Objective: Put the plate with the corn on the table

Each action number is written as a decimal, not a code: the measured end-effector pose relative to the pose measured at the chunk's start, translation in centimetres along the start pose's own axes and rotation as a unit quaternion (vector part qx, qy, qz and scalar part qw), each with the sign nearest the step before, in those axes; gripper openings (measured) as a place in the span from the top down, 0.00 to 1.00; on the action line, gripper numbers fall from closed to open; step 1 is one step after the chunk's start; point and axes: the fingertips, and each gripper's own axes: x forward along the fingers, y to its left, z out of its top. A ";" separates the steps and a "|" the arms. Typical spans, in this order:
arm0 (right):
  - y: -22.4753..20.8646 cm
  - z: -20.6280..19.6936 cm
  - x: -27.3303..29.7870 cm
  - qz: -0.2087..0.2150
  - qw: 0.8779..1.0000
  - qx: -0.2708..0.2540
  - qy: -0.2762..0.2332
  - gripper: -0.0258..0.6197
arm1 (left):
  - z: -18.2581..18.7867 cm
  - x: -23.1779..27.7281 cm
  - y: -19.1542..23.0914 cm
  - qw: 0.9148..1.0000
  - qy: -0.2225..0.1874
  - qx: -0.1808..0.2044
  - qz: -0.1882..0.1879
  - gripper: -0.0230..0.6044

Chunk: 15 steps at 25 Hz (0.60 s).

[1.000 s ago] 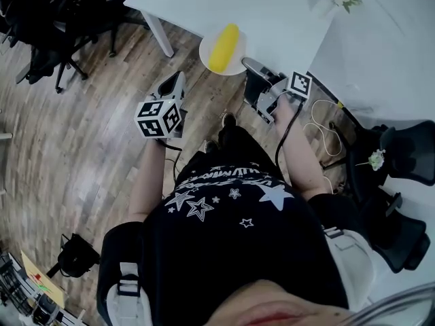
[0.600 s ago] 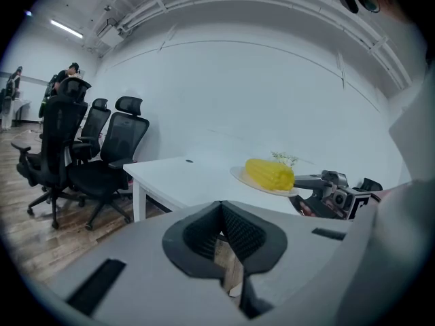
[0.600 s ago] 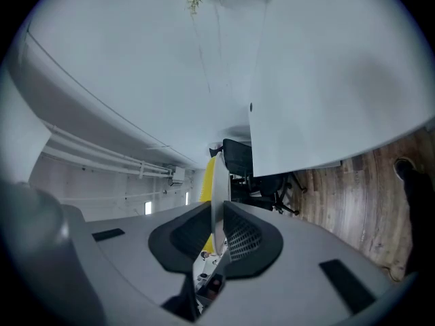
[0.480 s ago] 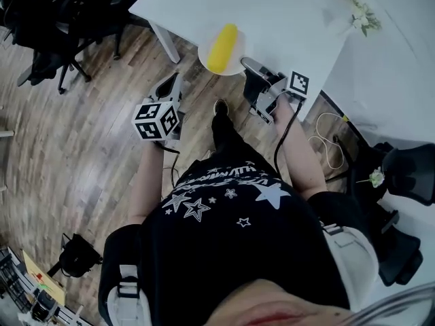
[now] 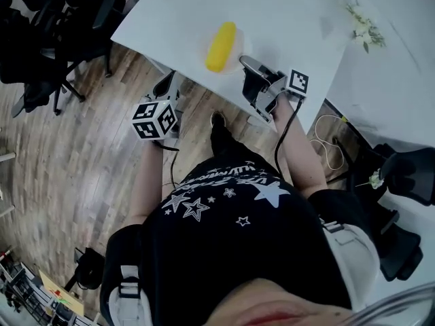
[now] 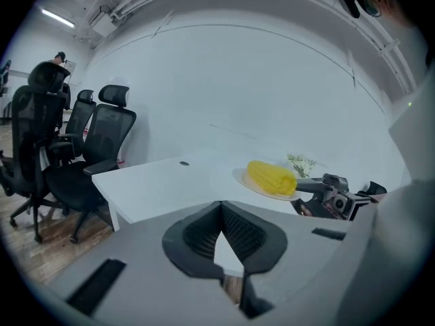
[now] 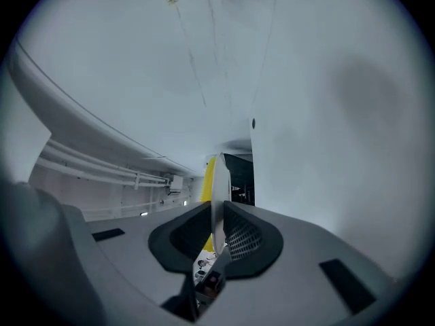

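A yellow corn cob lies on a white plate, which hangs over the near part of the white table. My right gripper is shut on the plate's near rim. In the right gripper view the plate shows edge-on between the jaws, with the corn behind it. My left gripper is shut and holds nothing, left of the plate, just off the table's edge over the wooden floor. The left gripper view shows the corn, the plate and the right gripper ahead to the right.
Black office chairs stand to the left of the table. A small sprig of flowers lies on the table's far right. A second white table adjoins on the right, with a cable and another black chair below it.
Both grippers have moved towards the table. The plate with the corn, which hung at the table's edge, is now over the tabletop. The right gripper keeps its grip.
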 end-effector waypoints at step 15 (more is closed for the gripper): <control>-1.8 13.0 4.9 0.004 1.000 0.007 -0.018 0.88 | 6.1 13.2 0.7 0.999 0.018 0.022 -0.017 0.96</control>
